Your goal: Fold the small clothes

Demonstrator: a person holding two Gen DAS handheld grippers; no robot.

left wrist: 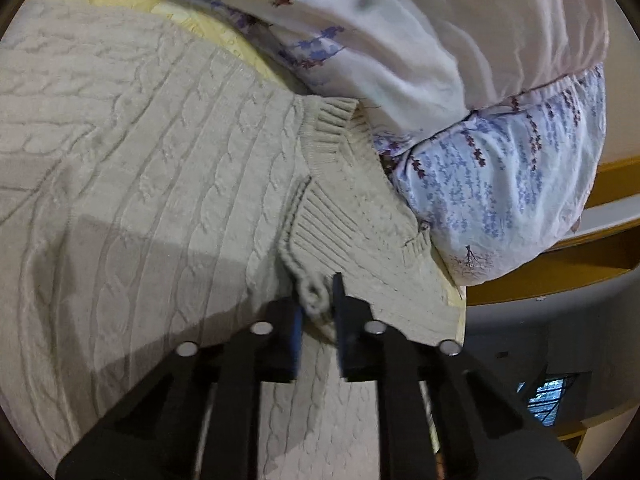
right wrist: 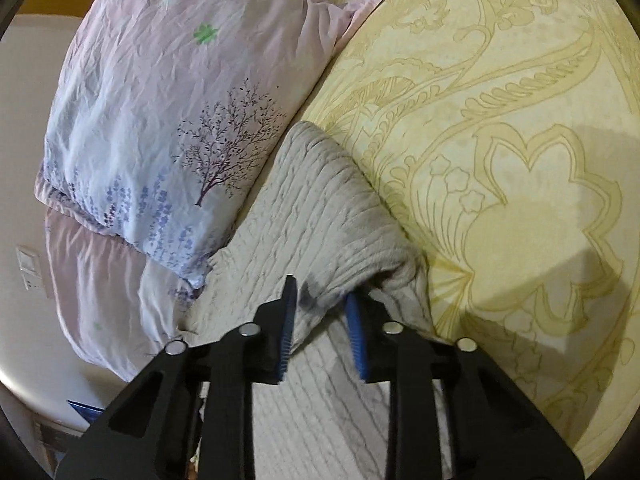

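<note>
Your left gripper and right gripper each have a fold of the cream cable-knit sweater between nearly closed fingers.

At your left gripper the jaws stand only a narrow gap apart, pinching a bunched, ribbed edge of the knit right at the fingertips; beyond it the sweater spreads flat across the yellow patterned bedspread, with its ribbed hem lying against the floral pillow. At your right gripper the blue-padded fingers stand a little wider, clamped on a thick raised fold of the same sweater, which runs away from you between a tree-print pillow on the left and the bedspread on the right.
</note>
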